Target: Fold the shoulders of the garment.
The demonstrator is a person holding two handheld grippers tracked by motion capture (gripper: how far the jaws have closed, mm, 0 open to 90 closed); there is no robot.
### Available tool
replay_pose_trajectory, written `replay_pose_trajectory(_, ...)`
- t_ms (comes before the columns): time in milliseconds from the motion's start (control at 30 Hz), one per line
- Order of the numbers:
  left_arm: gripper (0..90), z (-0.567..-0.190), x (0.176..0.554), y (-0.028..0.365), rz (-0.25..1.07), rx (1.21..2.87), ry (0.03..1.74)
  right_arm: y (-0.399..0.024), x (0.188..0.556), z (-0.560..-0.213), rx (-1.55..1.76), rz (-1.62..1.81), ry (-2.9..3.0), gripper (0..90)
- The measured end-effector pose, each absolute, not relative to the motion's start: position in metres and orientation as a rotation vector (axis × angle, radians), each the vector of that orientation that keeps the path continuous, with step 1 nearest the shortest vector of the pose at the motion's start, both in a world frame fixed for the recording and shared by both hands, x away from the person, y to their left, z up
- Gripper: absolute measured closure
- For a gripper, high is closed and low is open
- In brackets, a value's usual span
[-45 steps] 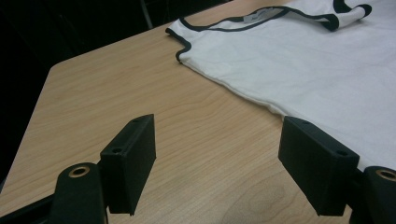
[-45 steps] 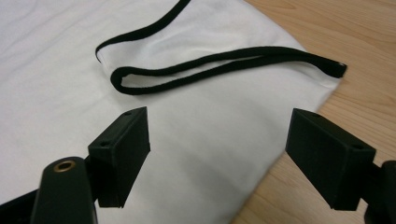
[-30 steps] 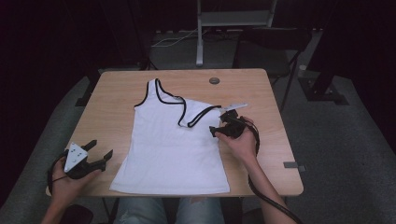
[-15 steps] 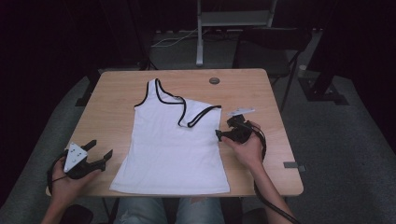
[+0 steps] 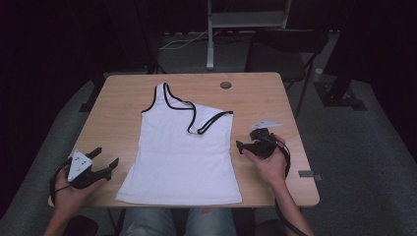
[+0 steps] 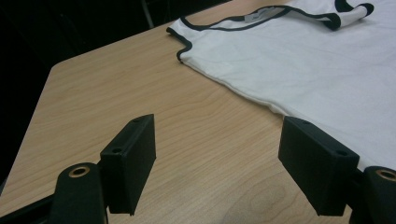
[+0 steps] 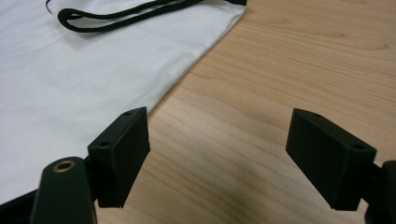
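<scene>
left gripper (image 5: 105, 158): jaws spread, empty, over bare wood beside the top's left hem | right gripper (image 5: 246, 141): jaws spread, empty, just off the top's right edge | top (image 5: 184, 147): flat, mid-table (image 5: 123, 96), strap folded over

One top (image 5: 184, 150), two tools (image 5: 105, 162) (image 5: 244, 142)

wooden table (image 5: 123, 105), grey floor (image 5: 354, 142), dark room

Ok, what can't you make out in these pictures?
- Round thing at the table's far edge, high view: too small to identify.
- Label in the top's neck, left gripper view: print too small.
- Folded strap's underside, high view: hidden by its own fold.
</scene>
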State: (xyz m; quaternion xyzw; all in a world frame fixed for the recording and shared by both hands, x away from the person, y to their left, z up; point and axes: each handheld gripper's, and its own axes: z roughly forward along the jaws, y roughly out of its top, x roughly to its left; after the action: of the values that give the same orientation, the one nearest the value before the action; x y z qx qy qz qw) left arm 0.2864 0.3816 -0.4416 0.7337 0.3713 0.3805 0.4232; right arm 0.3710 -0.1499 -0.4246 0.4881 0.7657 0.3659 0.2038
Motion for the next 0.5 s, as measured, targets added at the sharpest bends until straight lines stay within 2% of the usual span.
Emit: replay_pose_trajectory(500, 27.6, -0.442, 0.286, 0.382, 0.953, 1.837, 0.931, -0.170, 0.346, -0.433, 1.388, 1.002, 2.069, 20.6)
